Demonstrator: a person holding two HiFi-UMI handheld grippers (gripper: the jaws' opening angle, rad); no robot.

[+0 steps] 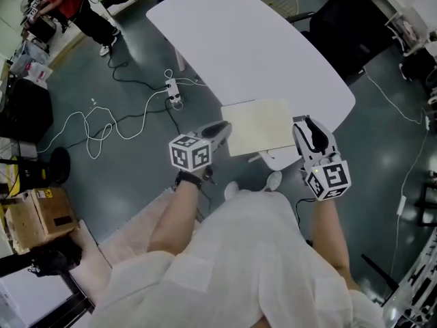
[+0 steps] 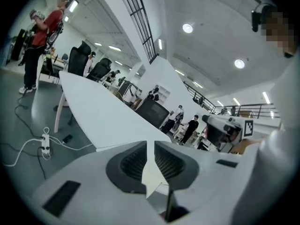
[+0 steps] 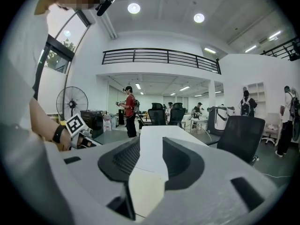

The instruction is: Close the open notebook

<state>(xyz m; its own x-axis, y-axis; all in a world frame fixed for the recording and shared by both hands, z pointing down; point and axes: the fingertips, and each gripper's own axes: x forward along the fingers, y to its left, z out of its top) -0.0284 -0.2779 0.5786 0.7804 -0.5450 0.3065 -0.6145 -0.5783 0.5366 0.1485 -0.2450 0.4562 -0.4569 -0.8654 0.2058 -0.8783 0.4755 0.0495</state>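
A cream notebook (image 1: 259, 126) lies flat at the near edge of the white table (image 1: 232, 39), showing one plain face with no fold that I can make out. My left gripper (image 1: 224, 128) is at the notebook's left edge, jaws shut with nothing clamped. In the left gripper view the left gripper (image 2: 150, 144) leaves only a thin slit, and the cream notebook (image 2: 152, 175) shows below it. My right gripper (image 1: 305, 123) is at the notebook's right edge. In the right gripper view the right gripper (image 3: 151, 142) is open and the notebook (image 3: 145, 191) lies low between its jaws, untouched.
A power strip (image 1: 172, 89) and white cables lie on the grey floor left of the table. A black chair (image 1: 348, 26) stands at the table's far right. A cardboard box (image 1: 31, 217) sits at the left. People (image 1: 75, 5) stand at the far left.
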